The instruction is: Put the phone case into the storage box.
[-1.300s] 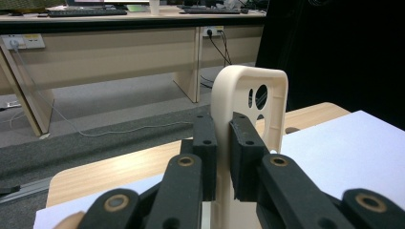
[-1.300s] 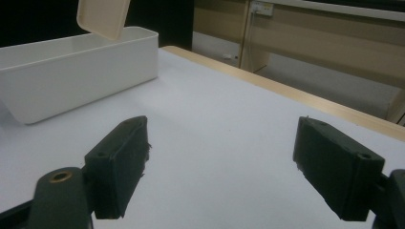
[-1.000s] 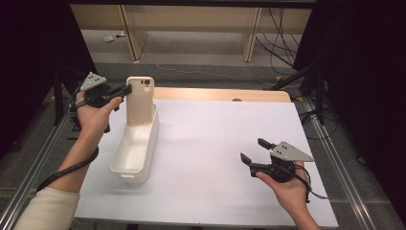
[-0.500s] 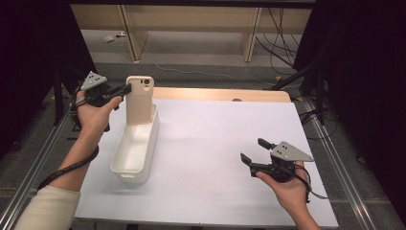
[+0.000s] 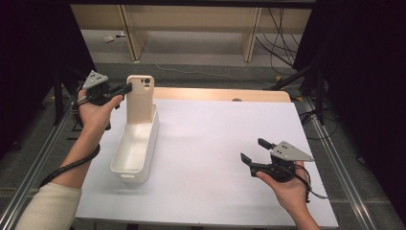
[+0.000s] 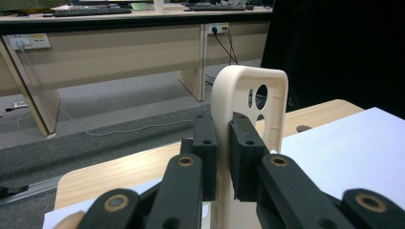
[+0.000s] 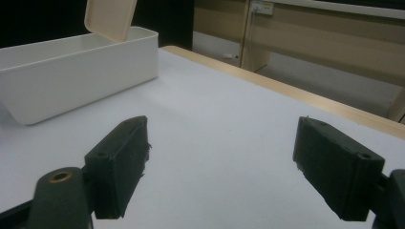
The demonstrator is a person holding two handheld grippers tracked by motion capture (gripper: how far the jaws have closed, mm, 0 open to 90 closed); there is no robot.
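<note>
Holding: left gripper [image 6: 223,143] pinches the edge of a cream phone case [image 6: 248,109], jaws pressed on its side wall.
Case: upright, lower end inside the far end of a white tub [image 5: 135,148], just past the jaws.
Right gripper [image 7: 222,167]: jaws spread wide, nothing between them, low over the white sheet [image 5: 215,143], well apart from the tub.

High view overhead facing forward, gripper views close, sharing white bin [image 5: 135,148]

Black tongs [image 5: 253,150], grey plate, cream sleeve [image 5: 45,208]
</note>
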